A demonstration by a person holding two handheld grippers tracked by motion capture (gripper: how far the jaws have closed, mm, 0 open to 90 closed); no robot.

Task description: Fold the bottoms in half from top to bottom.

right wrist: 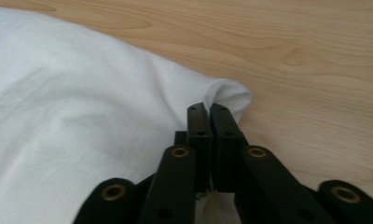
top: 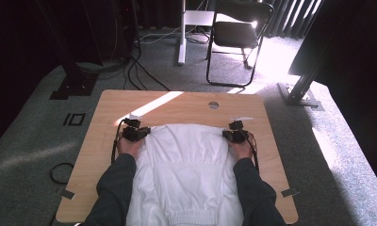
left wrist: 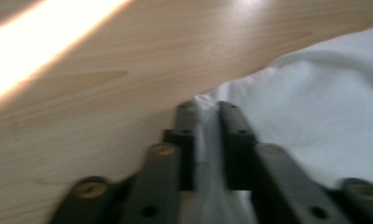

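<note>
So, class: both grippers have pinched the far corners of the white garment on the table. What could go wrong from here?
1. The left gripper holds only a thin edge of the white garment, so the cloth may slip out when pulled.
2. The right gripper bites a bunched corner, so the fold could come out crooked.
3. The garment's near end hangs over the table edge and may drag.

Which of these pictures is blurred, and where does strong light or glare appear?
Left gripper view: soft and blurred, with a washed-out sunlight band on the wooden table at upper left. Right gripper view: sharper, evenly lit, white garment folds clear. High view: overexposed sun patch on the carpet beside the folding chair, dark surroundings.
</note>
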